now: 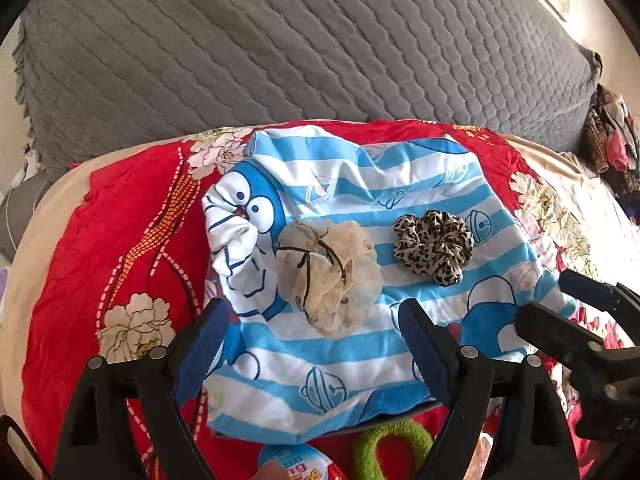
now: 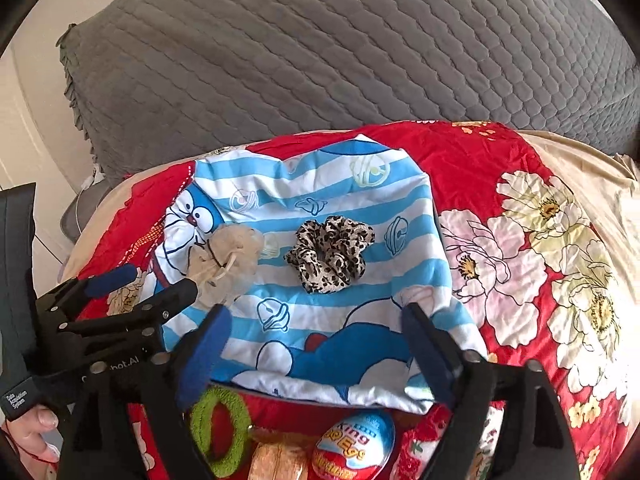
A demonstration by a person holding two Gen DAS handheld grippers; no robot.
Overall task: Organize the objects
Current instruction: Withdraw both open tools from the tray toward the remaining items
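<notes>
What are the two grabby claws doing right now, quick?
Left gripper: open, holding nothing, just in front of the beige scrunchie.
Right gripper: open, holding nothing, over the blue striped cloth.

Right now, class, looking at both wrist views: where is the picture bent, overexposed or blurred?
Left wrist view: fisheye bends the grey quilt into an arc, dark corners frame it, and the window-side bedding at far right washes out. Right wrist view: same bowing and dark corners; the cream sheet glares, the green ring and egg close to the lens look slightly soft.
</notes>
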